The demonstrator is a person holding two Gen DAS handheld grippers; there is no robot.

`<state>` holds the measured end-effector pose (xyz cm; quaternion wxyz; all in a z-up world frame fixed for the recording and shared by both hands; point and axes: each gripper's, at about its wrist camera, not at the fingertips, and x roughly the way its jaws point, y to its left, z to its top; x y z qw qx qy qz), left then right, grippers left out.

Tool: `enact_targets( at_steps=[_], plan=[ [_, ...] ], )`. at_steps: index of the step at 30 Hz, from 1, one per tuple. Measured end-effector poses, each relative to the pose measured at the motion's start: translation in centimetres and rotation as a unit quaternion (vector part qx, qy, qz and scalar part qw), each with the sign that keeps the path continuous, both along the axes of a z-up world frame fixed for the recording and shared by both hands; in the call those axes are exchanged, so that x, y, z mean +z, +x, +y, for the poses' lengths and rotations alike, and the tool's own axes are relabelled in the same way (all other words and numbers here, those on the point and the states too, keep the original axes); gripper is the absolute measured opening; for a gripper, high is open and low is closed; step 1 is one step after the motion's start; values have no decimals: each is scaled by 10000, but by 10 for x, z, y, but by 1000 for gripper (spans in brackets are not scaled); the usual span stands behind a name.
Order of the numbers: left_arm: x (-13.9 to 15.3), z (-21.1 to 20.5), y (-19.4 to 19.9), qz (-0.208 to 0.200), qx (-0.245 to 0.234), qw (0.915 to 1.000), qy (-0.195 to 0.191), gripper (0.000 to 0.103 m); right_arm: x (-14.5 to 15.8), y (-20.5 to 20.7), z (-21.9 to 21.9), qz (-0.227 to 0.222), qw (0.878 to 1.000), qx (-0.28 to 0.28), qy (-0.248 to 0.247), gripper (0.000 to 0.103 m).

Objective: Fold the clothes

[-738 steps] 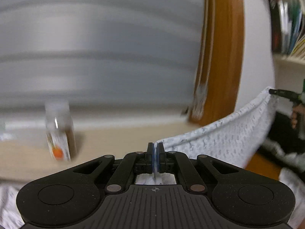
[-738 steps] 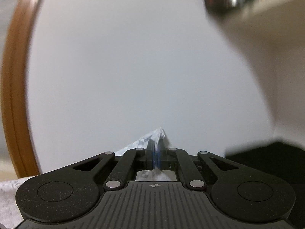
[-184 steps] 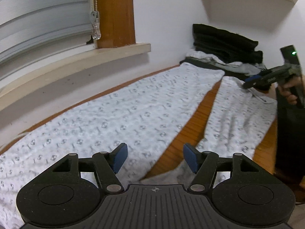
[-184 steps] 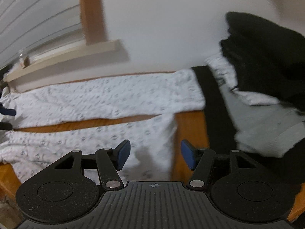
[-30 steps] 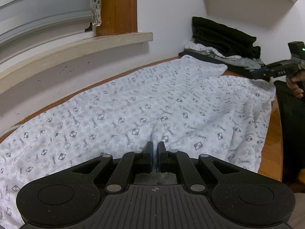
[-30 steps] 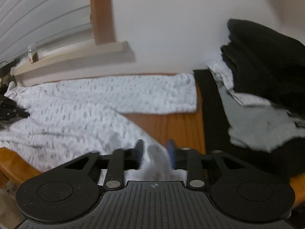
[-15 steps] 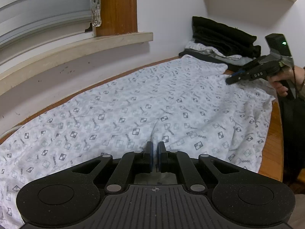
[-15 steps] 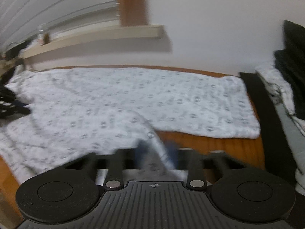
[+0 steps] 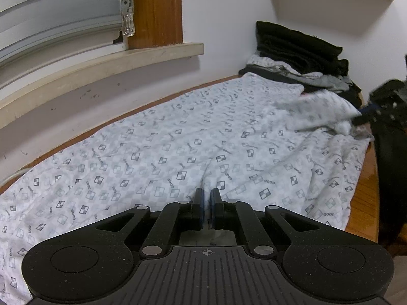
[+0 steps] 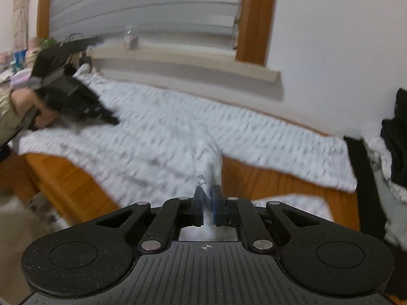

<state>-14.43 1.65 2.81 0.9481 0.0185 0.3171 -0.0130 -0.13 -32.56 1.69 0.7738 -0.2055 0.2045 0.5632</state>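
On the wooden table (image 9: pixel 366 193) under the window, the white patterned trousers (image 9: pixel 162 157) are lying spread out, and both grippers are holding onto them. The left gripper (image 9: pixel 207 203) is sitting low at the near edge of the cloth, its blue-padded fingers drawn almost together and pinching a fold of the fabric; the cloth is fanning out ahead of it and to both sides. Far off to its right, the right gripper (image 9: pixel 366 117) is showing as a dark blur with a lifted, blurred end of the trousers at its tip.

From the right gripper's own view, the right gripper (image 10: pixel 207 203) is closed down to a narrow gap on a ridge of the trousers (image 10: pixel 162 137), which is rising from the table (image 10: pixel 66 175) straight up into its fingers. Ahead and to its left, the left gripper (image 10: pixel 112 120) is resting at the far end of the cloth, with a hand (image 10: pixel 38 111) wrapped around its handle.

Beyond the trousers, to the right of both grippers, a pile of dark and grey folded clothes (image 9: pixel 300 58) is sitting against the wall. A windowsill (image 9: pixel 101 63) is running along behind the table.
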Motion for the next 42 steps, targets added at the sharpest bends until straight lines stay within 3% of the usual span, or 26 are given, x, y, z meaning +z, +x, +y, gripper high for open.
enact_targets(
  at_steps=[15, 25, 29, 35, 42],
  plan=[
    [1, -1, 0, 1, 11, 10000, 8, 6, -4, -13, 6, 50, 9990, -207, -401, 20],
    [1, -2, 0, 2, 31, 10000, 5, 6, 3, -47, 16, -196, 9922, -19, -1230, 22],
    [1, -1, 0, 3, 27, 10000, 3, 6, 12, -56, 18, -391, 9893, 0, -1403, 28],
    [1, -1, 0, 5, 25, 10000, 6, 6, 38, -40, 35, -682, 9889, -161, -1312, 36],
    [1, -1, 0, 5, 27, 10000, 1, 6, 18, 12, 67, -467, 9836, -580, -1640, 38]
  ],
)
